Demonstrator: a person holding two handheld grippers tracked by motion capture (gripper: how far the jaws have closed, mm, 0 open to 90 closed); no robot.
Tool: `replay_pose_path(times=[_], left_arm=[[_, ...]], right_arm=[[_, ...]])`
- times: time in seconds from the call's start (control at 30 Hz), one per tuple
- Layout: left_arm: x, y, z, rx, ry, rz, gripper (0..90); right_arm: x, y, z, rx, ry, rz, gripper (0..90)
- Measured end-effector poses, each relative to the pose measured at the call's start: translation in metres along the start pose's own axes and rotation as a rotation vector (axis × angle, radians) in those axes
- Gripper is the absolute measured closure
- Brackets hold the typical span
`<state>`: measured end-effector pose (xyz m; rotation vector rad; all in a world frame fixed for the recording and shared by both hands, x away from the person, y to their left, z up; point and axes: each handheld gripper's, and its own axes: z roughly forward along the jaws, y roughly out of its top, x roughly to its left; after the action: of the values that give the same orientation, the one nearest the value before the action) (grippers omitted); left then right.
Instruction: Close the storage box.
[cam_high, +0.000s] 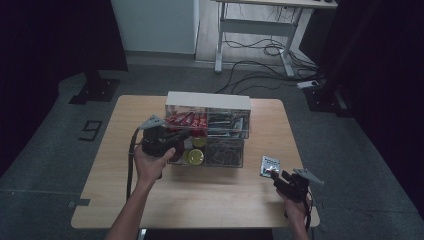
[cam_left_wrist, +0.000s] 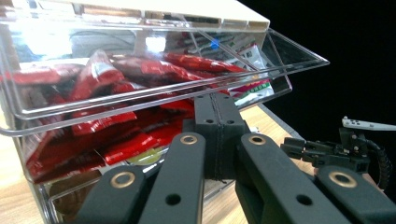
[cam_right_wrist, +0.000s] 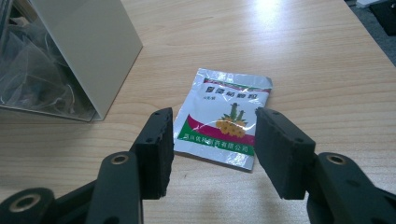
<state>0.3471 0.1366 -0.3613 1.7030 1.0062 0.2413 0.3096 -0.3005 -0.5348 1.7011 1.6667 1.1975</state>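
Left hand-held gripper (cam_left_wrist: 217, 135), jaws pressed together, sits at the clear organizer's (cam_high: 225, 150) tilted-open drawer, centre frame. Right hand-held gripper (cam_right_wrist: 212, 149), jaws spread, hovers over a foil sachet (cam_right_wrist: 223, 116) on the counter (cam_right_wrist: 303, 56), lower right.

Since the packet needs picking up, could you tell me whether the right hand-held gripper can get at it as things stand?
Probably yes: the right hand-held gripper is open right by the silver packet, which lies flat on bare table.
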Motion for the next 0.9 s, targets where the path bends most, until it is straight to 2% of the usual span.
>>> replay_pose_path(times=[0.2,0.43,0.47,0.6,0.83,0.9], left_arm=[[0.001,-0.006,0.002,-0.004,-0.007,-0.012,90.0],[-0.001,-0.006,0.0,-0.009,-0.013,-0.002,86.9],[-0.002,-0.006,0.0,0.013,-0.03,0.009,86.0],[-0.004,-0.01,0.001,0.019,-0.041,0.029,81.6],[-0.003,-0.017,0.004,0.032,-0.035,0.049,71.8],[-0.003,-0.023,0.005,0.043,-0.008,0.061,65.7]], right_arm=[[-0.001,0.0,0.0,0.0,0.0,0.007,46.8],[-0.001,0.0,0.0,0.002,0.001,0.005,46.9],[-0.001,0.0,0.0,0.002,0.004,0.002,46.8],[0.003,0.0,0.001,0.008,0.03,-0.022,46.8],[0.006,-0.001,0.003,0.033,0.056,-0.054,46.5],[0.006,-0.002,0.003,0.038,0.061,-0.058,46.4]])
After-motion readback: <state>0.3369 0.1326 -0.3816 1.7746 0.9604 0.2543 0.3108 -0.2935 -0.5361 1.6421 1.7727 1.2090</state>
